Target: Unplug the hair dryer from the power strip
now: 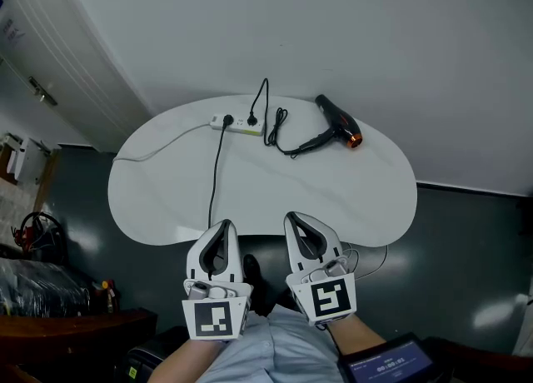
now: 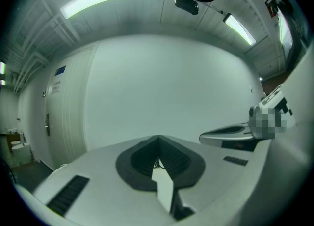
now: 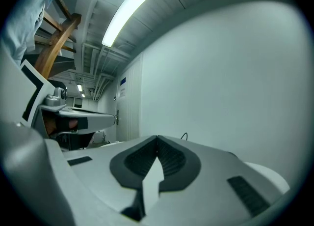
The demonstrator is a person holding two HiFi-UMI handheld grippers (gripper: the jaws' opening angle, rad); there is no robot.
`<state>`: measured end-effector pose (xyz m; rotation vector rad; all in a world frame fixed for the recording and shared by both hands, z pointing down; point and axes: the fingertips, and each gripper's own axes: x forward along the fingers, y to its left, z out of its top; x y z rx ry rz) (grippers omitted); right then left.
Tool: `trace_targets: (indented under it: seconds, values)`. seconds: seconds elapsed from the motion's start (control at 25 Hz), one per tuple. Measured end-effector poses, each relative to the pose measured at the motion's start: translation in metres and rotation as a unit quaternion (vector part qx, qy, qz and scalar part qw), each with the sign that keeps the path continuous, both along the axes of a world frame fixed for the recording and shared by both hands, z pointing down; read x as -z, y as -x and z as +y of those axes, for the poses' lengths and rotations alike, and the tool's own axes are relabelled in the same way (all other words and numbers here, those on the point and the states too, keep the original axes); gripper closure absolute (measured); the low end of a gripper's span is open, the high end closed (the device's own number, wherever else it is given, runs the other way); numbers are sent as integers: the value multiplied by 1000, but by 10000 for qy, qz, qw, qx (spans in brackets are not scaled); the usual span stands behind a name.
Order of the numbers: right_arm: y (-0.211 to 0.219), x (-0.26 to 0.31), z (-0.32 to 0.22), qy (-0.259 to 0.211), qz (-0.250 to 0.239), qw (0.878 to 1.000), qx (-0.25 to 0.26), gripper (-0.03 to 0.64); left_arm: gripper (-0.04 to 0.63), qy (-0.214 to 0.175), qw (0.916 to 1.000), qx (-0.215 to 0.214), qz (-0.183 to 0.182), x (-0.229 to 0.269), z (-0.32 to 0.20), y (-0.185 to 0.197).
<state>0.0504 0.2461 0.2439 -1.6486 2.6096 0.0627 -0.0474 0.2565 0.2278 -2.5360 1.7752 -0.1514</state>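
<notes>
At table's (image 1: 333, 194) six o'clock, left gripper (image 1: 224, 225) and right gripper (image 1: 295, 218) hover clenched, empty; next, reach the dryer plug (image 1: 252, 118) at twelve o'clock.

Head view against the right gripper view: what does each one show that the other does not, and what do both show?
Only the head view shows the hair dryer, the power strip and the whole white table. Only the right gripper view shows a ceiling light, wooden beams and a door. Both show the left tongs and the right tongs, shut with nothing in them, and the plain white wall behind the table.
</notes>
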Motion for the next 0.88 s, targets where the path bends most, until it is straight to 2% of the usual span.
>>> trace_targets:
  seconds: [0.12, 0.4, 0.72, 0.88]
  values:
    - [-1, -8, -16, 100, 10, 9999, 13, 615, 598, 93, 9998, 37, 168, -4, -17, -1]
    - [6, -14, -71, 215, 73, 9997, -114, 615, 598, 205, 9994, -111, 271, -13, -77, 3]
    - [26, -2, -146, 177, 169, 9995, -206, 615, 597, 119, 9985, -344, 419, -4, -156, 17]
    - [36, -6, -172, 345, 342, 9984, -276, 615, 598, 85, 9978, -431, 492, -1, -185, 27]
